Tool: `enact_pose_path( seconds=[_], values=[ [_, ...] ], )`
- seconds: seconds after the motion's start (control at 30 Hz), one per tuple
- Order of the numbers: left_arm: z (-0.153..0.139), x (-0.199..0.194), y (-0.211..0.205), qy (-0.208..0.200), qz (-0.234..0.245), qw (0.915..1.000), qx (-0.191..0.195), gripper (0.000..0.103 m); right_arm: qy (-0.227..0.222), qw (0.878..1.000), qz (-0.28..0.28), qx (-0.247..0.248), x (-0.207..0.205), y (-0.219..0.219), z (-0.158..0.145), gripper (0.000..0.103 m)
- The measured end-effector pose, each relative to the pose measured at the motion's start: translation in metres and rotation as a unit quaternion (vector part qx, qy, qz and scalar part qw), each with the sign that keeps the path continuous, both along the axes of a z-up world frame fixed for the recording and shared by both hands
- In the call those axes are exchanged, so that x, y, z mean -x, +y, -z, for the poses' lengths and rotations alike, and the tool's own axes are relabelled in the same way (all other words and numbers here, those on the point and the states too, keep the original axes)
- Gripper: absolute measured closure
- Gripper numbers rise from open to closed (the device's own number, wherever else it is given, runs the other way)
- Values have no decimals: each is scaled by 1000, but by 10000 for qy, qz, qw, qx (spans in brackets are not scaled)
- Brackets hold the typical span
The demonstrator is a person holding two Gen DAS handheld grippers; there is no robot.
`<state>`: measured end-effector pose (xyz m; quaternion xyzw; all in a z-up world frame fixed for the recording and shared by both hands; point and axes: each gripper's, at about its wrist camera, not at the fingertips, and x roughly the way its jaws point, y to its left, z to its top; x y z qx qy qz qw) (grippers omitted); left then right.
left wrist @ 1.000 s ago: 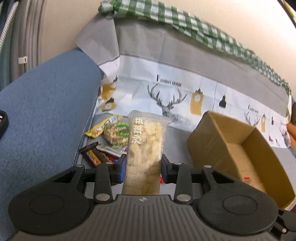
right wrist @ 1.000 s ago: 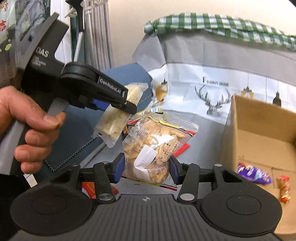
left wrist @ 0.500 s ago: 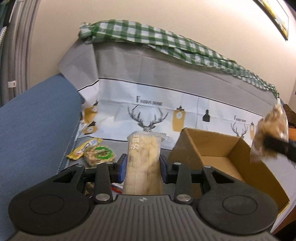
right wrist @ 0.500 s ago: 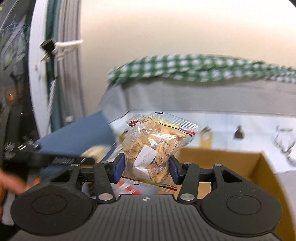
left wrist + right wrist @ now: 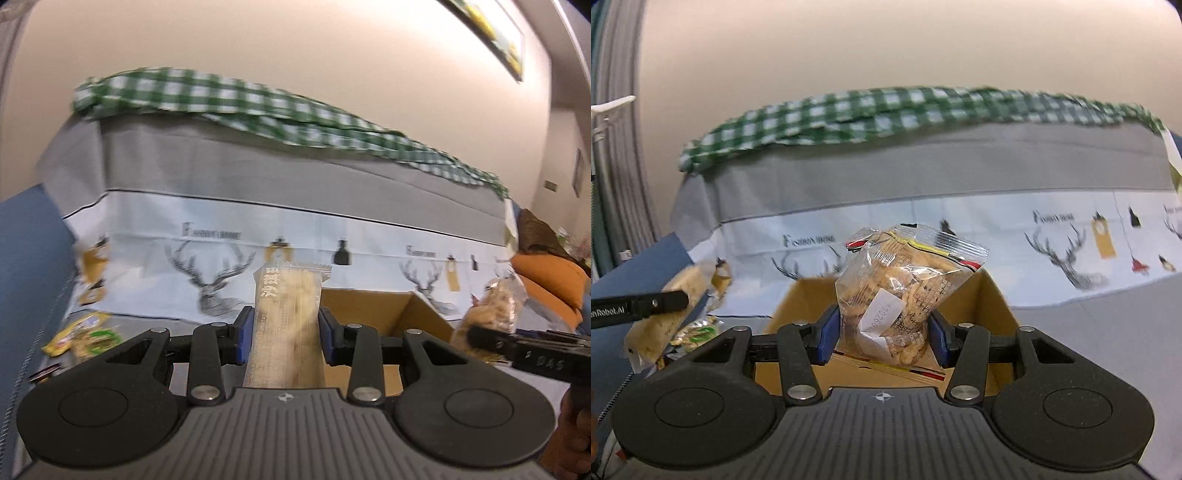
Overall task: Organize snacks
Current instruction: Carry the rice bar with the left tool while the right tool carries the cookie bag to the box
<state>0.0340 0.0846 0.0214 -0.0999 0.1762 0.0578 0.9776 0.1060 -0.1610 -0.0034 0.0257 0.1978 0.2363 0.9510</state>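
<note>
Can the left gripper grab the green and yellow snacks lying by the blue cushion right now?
Probably not. The left hand-held gripper is shut on a long pale snack bar, so nothing else fits until that is dropped. The green and yellow packets lie uncovered.

Two grippers: left gripper (image 5: 286,338), right gripper (image 5: 881,334). One long pale snack bar (image 5: 286,325). One clear bag of biscuits (image 5: 905,295). One open cardboard box (image 5: 993,295). One loose heap of small packets (image 5: 83,334) at the far left, too blurred to count. One green checked cloth (image 5: 886,114). One deer-print cover (image 5: 221,258). One orange cushion (image 5: 550,280).
</note>
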Motion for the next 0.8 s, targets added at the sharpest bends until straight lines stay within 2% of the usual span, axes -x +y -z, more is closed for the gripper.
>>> enact_pose_path(
  seconds=[0.33,0.7,0.8],
  values=[
    [10,-45,-48,-107,691,9973,-212,63,-19,9993,235,302,-8,-18,9,52],
    [18,-56,-60,-84,915,9957,-88,63,-13,9987,199,463,-13,-9,13,51],
    [17,-56,-60,-88,908,9958,-52,67,-46,9985,174,510,-12,-6,13,51]
  ],
)
